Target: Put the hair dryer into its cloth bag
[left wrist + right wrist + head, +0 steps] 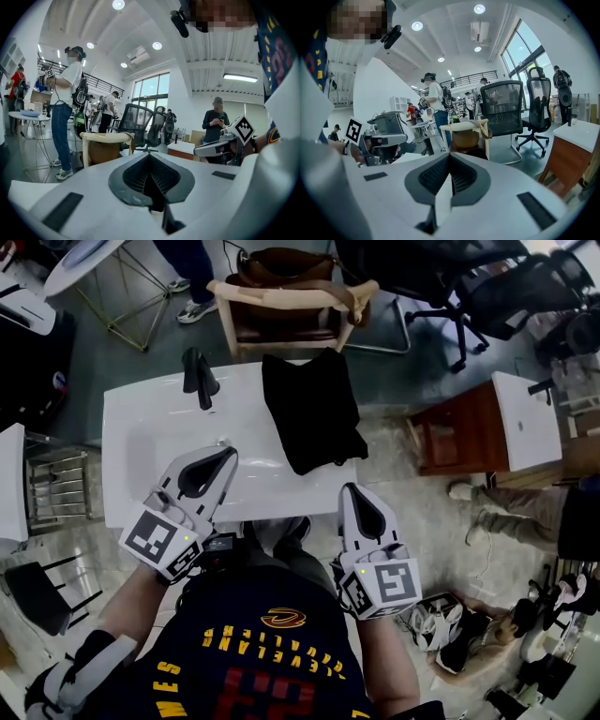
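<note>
1. Left hand-held gripper (228,456): clenched, with the two jaws fully together. The left gripper view (149,157) shows nothing between them. In the head view it is held over the near left part of the white surface (141,427) and points away from the person.

2. Right hand-held gripper (350,489): clenched, with the jaws together. The right gripper view (450,158) shows that it is empty. In the head view its tip is at the near right corner of the surface.

3. Hair dryer (199,377): black. It lies on the far left part of the surface, well apart from both hand-held grippers. Neither hand-held gripper touches it.

4. Cloth bag (309,409): black. It lies flat on the right part of the surface, from the far edge toward the near right corner. A strip of bare surface separates it from the hair dryer. The hair dryer is outside the bag.

5. Surroundings: a wooden chair (291,298) with a brown bag (286,266) on it stands just beyond the far edge of the surface. To the right of the surface stands a brown cabinet (459,432) with a white top.
</note>
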Available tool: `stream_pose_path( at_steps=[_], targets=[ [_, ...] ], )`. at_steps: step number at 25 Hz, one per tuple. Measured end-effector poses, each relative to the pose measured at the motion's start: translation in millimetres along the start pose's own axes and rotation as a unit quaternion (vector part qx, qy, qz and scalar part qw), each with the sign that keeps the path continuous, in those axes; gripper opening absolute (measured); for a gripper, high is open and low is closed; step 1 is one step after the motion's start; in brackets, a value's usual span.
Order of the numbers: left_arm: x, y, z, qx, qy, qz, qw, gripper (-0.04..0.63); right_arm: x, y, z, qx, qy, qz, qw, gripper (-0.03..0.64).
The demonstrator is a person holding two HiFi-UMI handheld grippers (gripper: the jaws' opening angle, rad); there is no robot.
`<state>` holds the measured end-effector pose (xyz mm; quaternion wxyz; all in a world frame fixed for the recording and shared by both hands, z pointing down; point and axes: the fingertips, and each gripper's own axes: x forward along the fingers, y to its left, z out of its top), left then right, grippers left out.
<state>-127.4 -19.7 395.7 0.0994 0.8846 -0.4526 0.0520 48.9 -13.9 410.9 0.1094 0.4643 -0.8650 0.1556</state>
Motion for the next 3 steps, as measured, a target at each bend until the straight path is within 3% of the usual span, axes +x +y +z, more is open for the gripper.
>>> stream_pose_path(
  at_steps=[3],
  targets=[
    [3.6, -0.5, -2.1, 0.000, -0.001, -0.002, 1.0000, 0.004, 3.6, -1.6, -3.1, 0.002, 0.001, 0.003, 1.000, 0.008]
  ],
)
